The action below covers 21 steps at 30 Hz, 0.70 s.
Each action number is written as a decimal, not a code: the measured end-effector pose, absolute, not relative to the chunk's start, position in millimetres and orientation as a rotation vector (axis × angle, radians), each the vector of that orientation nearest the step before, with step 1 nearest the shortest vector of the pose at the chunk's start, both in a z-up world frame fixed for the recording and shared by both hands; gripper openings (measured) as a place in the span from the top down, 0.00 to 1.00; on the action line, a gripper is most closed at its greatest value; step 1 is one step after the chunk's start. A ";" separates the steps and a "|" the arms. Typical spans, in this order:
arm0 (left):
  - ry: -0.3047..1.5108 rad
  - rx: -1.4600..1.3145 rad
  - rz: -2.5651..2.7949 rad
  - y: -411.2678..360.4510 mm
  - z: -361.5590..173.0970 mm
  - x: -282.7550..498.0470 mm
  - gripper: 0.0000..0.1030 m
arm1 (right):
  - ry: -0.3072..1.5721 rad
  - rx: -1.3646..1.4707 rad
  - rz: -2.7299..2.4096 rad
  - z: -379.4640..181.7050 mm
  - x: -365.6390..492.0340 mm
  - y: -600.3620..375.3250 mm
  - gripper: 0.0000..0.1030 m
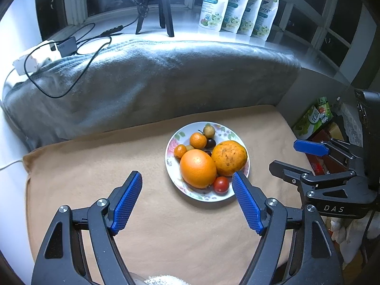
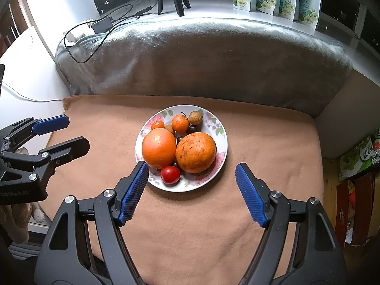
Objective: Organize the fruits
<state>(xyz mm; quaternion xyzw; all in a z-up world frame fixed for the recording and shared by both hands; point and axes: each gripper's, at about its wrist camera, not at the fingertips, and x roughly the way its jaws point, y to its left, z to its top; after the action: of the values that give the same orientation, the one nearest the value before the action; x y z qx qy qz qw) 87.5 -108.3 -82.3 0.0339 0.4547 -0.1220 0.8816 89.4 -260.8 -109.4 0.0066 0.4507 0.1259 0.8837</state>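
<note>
Looking through your left wrist camera, you see your left claw [image 1: 187, 178] spread wide with nothing in it, hanging just in front of the flowered plate [image 1: 174, 168]. That plate sits on a tan blanket [image 1: 95, 178], and all the fruit is piled on it: a smooth big orange [image 1: 197, 168], a spotty big orange [image 1: 229, 158], a red cherry tomato [image 1: 221, 184], and small oranges [image 1: 198, 140] at the back. Your right claw [image 1: 294, 155] shows at the right side, and its black frame has the letters "DAS" on it. Four white pouches [image 1: 237, 4] stand on the sill; their writing is too blurry to read. From your right wrist camera, your right claw [image 2: 192, 169] is also wide and empty, with its left pad right by the smooth big orange [image 2: 159, 148] and the cherry tomato [image 2: 170, 174]. The spotty big orange [image 2: 196, 153] sits just beside them, and your left claw [image 2: 71, 130] waits well apart at the left. A green box [image 2: 356, 159] at the right has writing you can't make out. Be careful, I think: the fruits are round and crowded, so a bump may send the little ones rolling off the plate. Squeezing the tomato hard could squash it. The blanket is soft, so a push on the rim could tip the plate.
</note>
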 end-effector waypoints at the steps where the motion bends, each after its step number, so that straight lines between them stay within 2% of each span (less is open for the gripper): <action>1: 0.947 0.072 -0.254 -108.5 -81.9 87.3 0.24 | 0.938 0.013 0.263 -109.4 89.8 -261.0 0.24; 21: 0.931 0.079 -0.245 -103.8 -77.0 81.4 0.24 | 0.944 0.018 0.247 -114.6 77.3 -265.3 0.24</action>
<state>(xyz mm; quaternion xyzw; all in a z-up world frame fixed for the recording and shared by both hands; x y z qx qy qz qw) 81.4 -103.8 -77.0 0.0379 0.4476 -0.1176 0.8856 77.3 -265.3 -114.6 0.0088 0.4534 0.1186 0.8834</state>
